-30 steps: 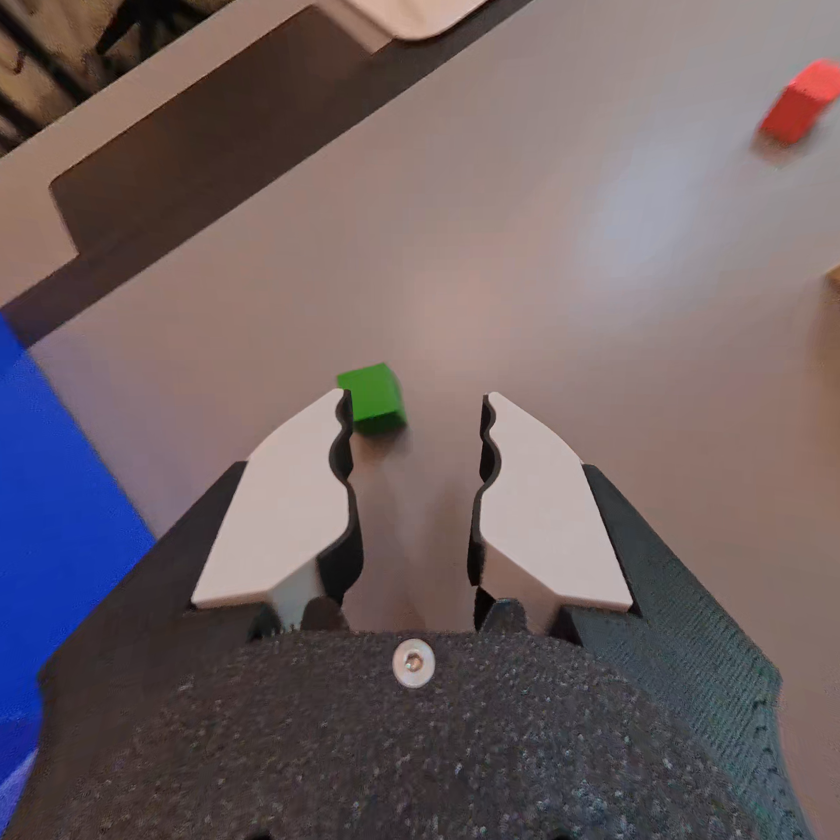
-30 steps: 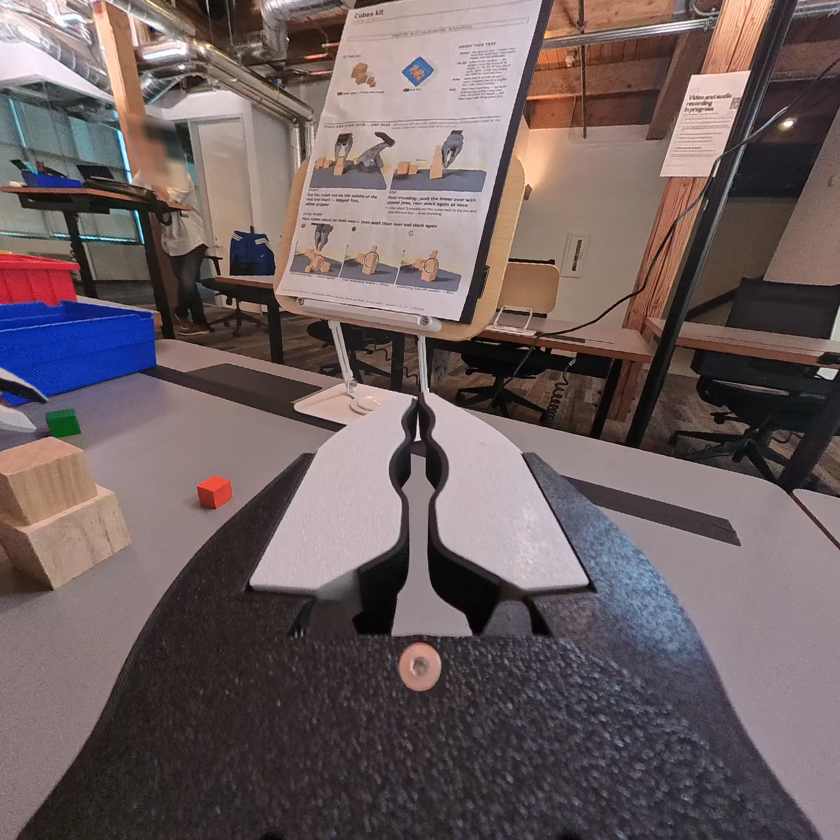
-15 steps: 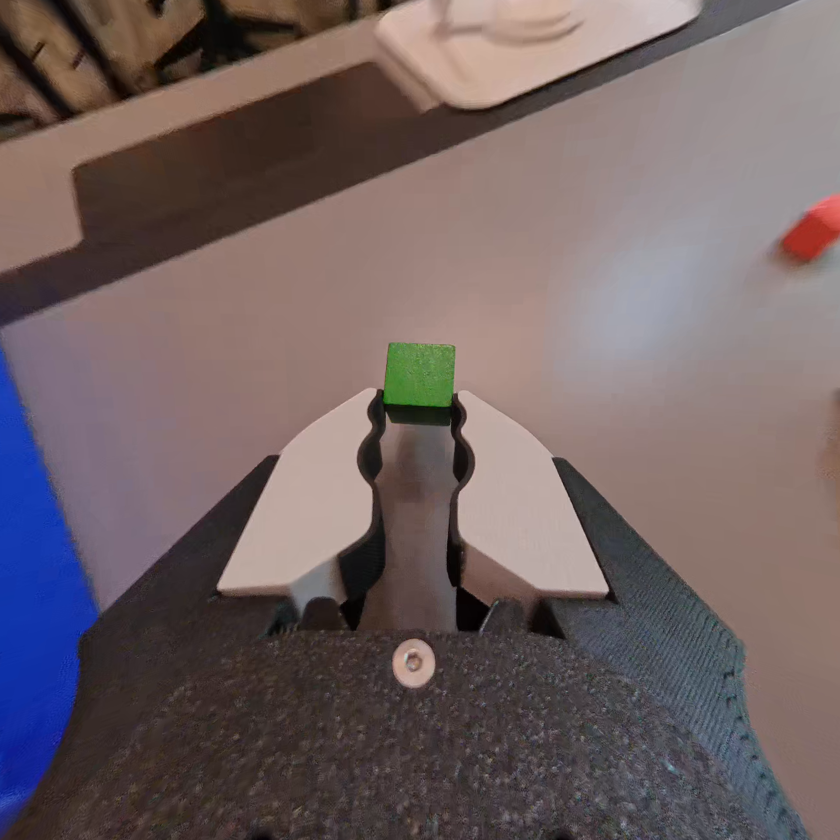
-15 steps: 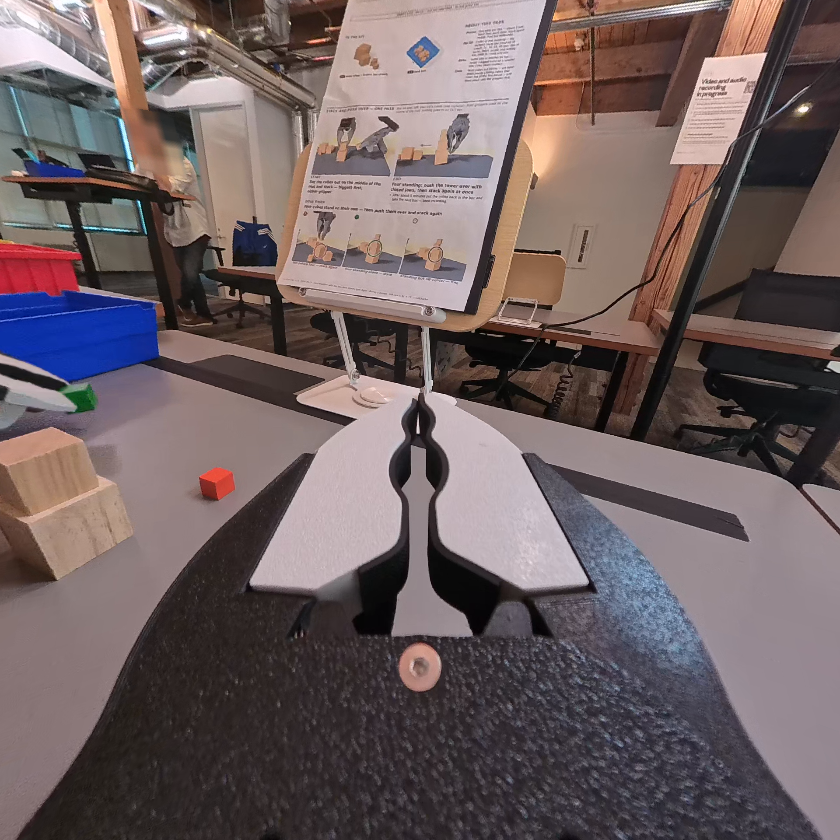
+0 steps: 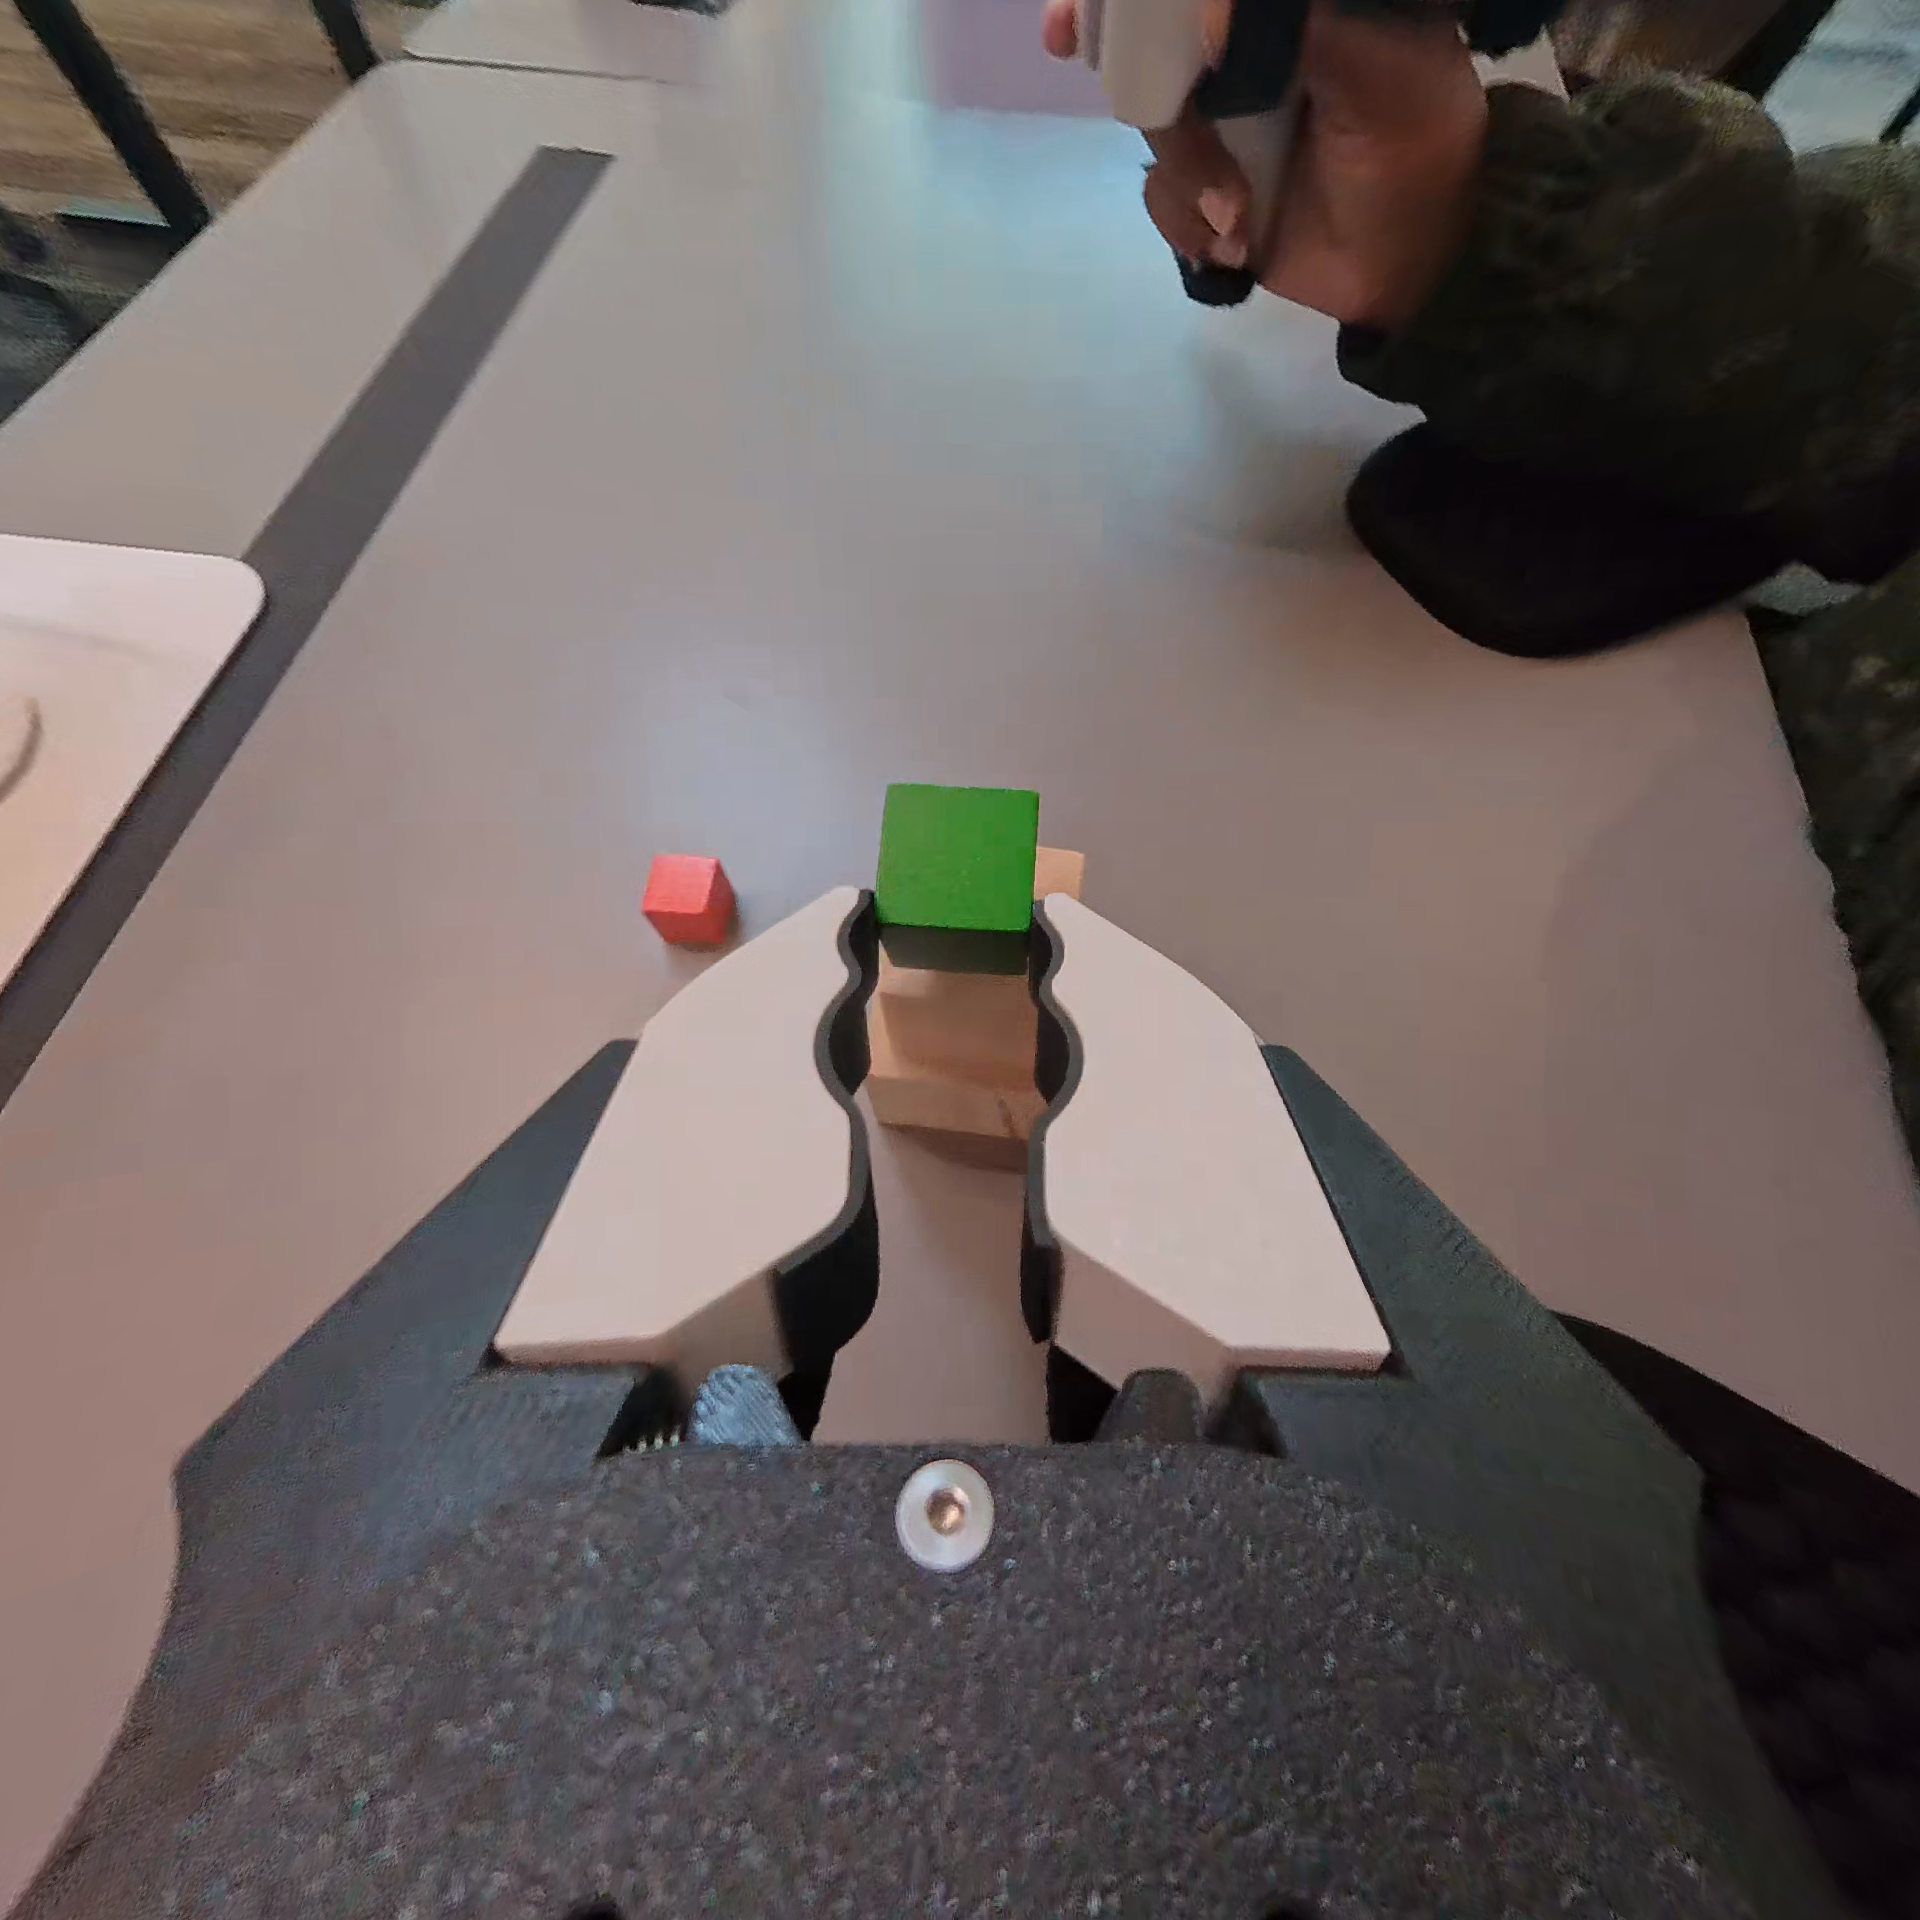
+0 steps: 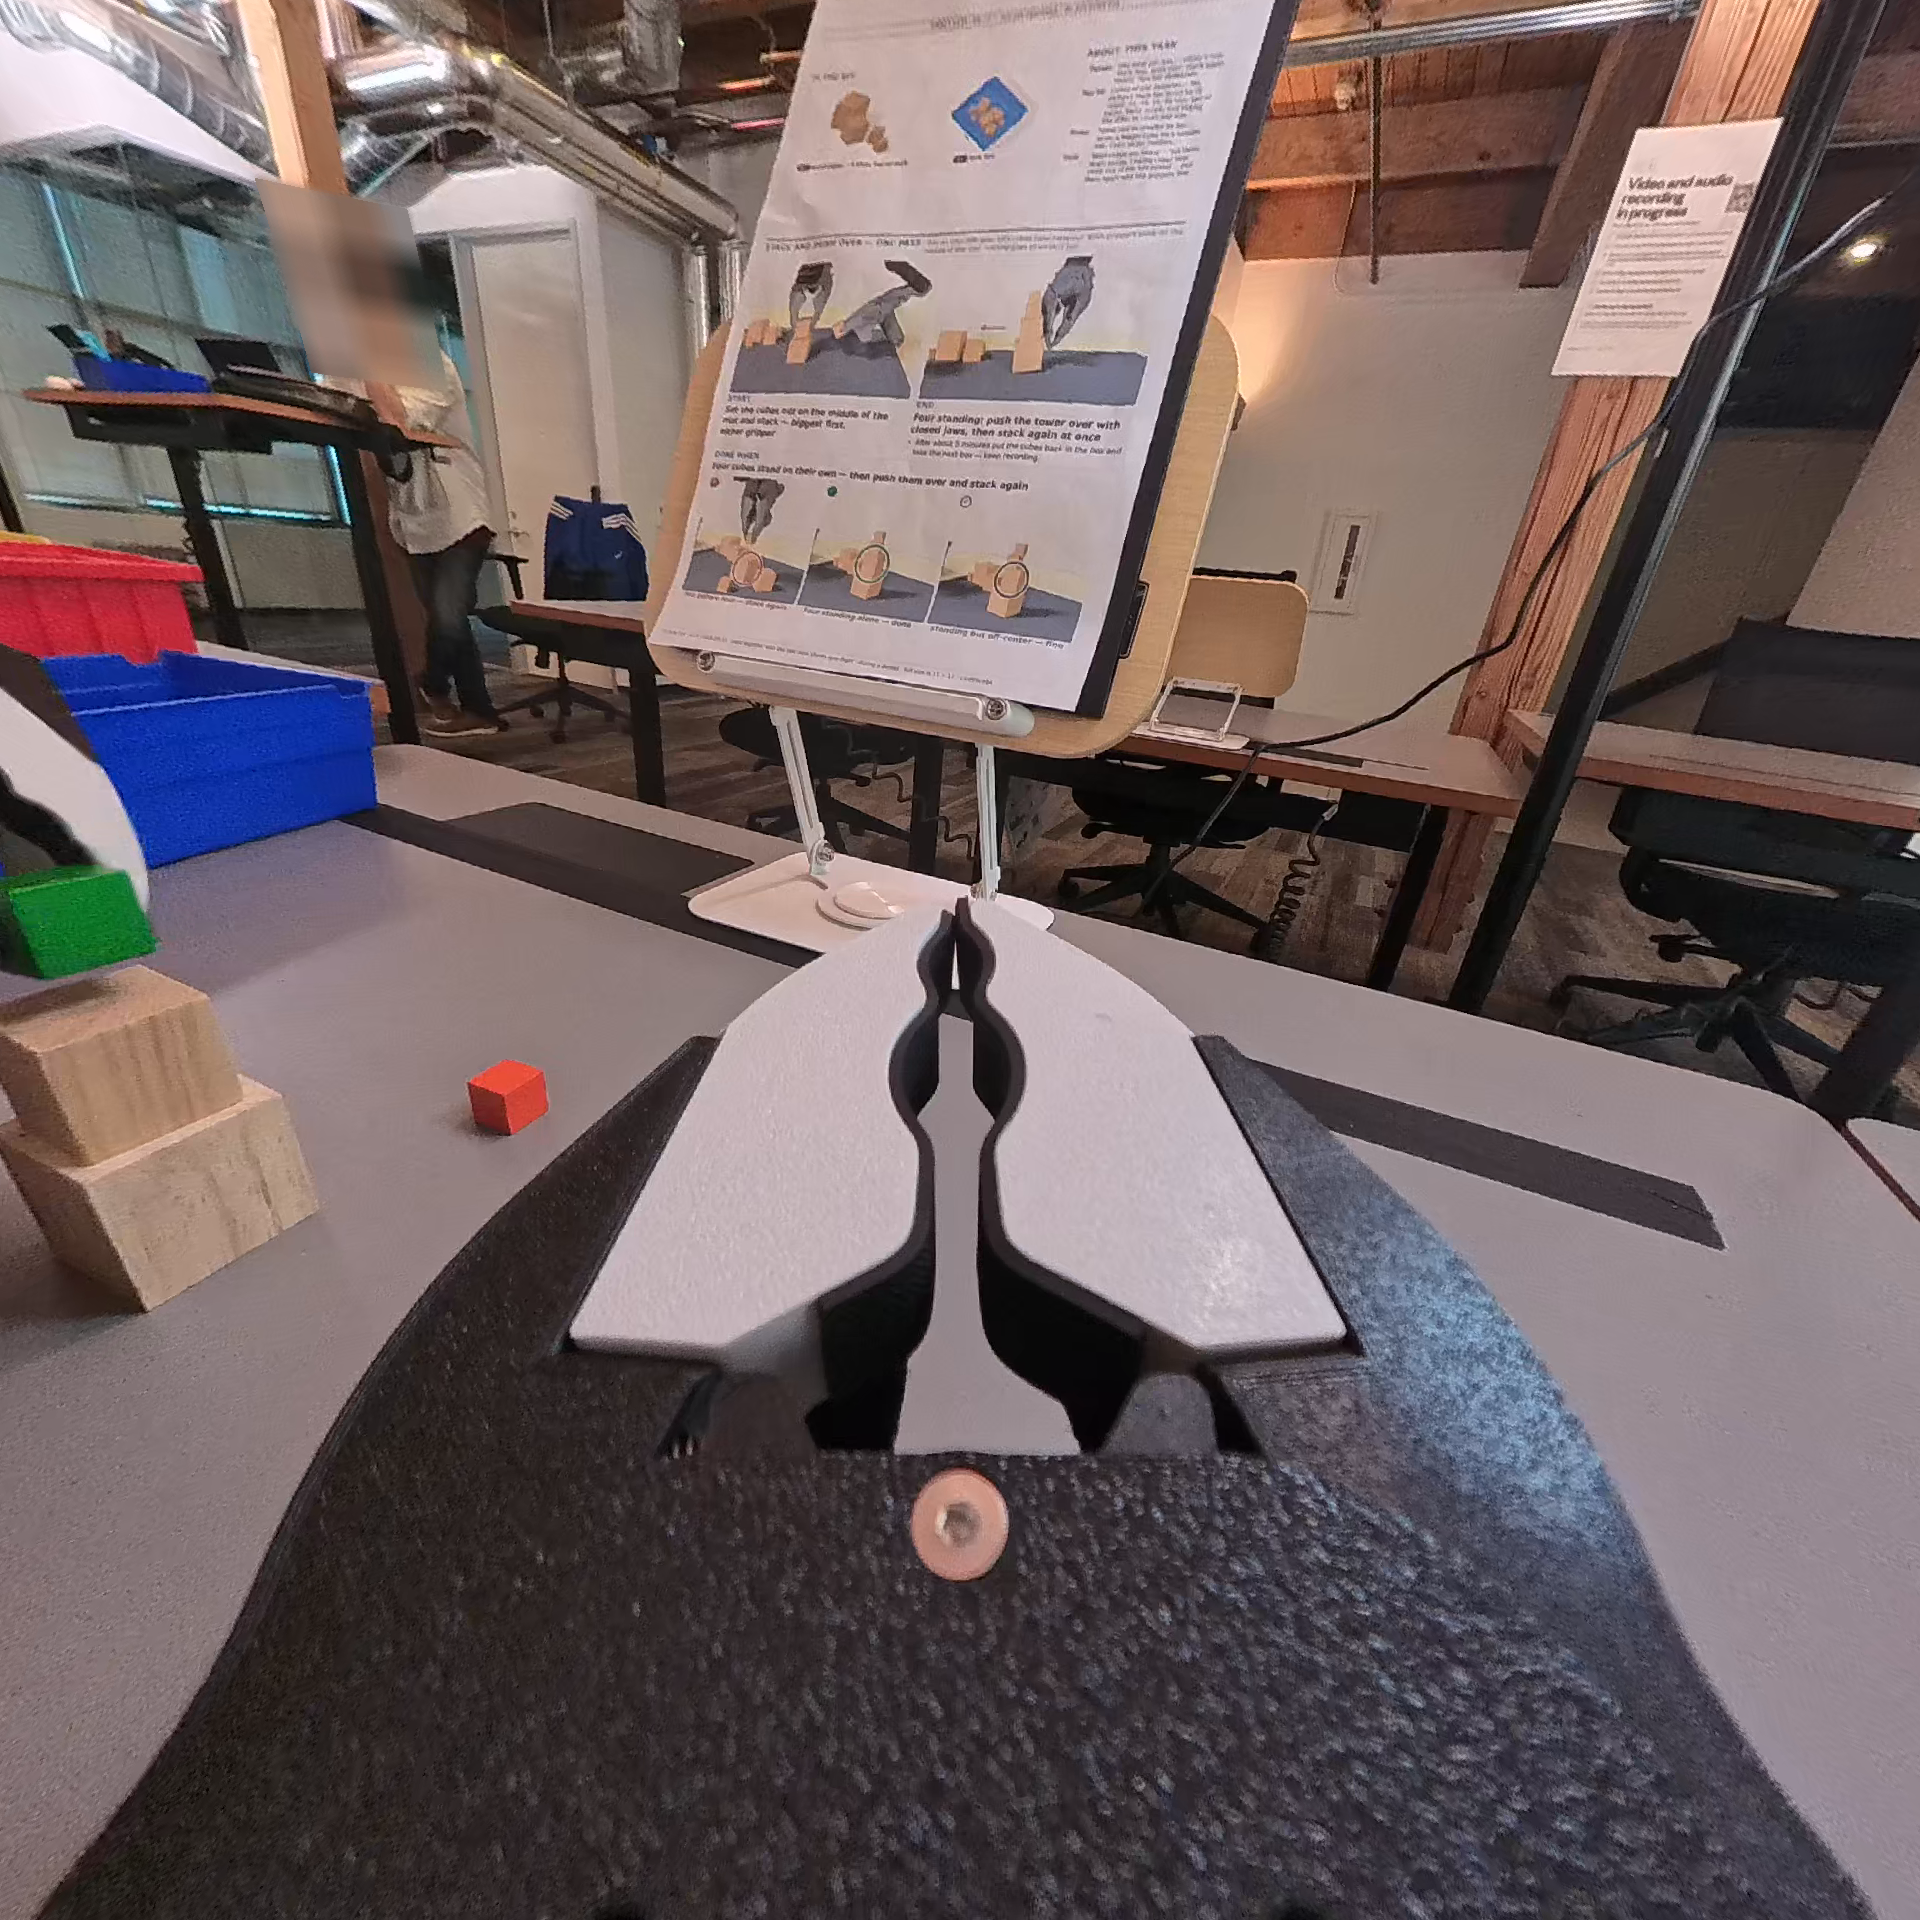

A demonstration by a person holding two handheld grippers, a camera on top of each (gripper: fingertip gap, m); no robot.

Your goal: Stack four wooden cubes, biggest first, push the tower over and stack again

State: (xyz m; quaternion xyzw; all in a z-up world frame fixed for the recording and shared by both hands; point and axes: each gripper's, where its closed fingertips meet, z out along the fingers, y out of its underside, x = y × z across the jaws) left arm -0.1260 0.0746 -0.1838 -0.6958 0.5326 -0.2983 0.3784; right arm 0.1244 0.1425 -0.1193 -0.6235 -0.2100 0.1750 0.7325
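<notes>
Two views from hand-held tools over a grey surface [image 6: 436, 997]. The left claw [image 5: 954, 925] is clamped on a small green cube [image 5: 956, 857], its two pale fingertips pressing the cube's sides. The cube is held in the air just above a stack of two plain wooden blocks — a smaller wooden block [image 6: 109, 1049] sitting on a larger wooden block [image 6: 166, 1205], slightly off its centre. Seen from the right side, a thin gap shows between the green cube [image 6: 68, 920] and the top of the stack.

A small red cube [image 5: 686, 899] rests on the surface just to the left of the stack. A blue bin [image 6: 223, 743] stands further back, with a red bin [image 6: 88, 608] behind it, and a sheet on a stand [image 6: 966, 343] rises at the far edge.

The right claw [image 6: 956, 920] is shut on nothing, its tips meeting, held well off to the right and near none of the blocks.

Risks, as a judgement: the claw's tips flank the stack closely, so a sideways drift could knock the upper wooden block — and a cube let go off-centre or tilted could slide off.
</notes>
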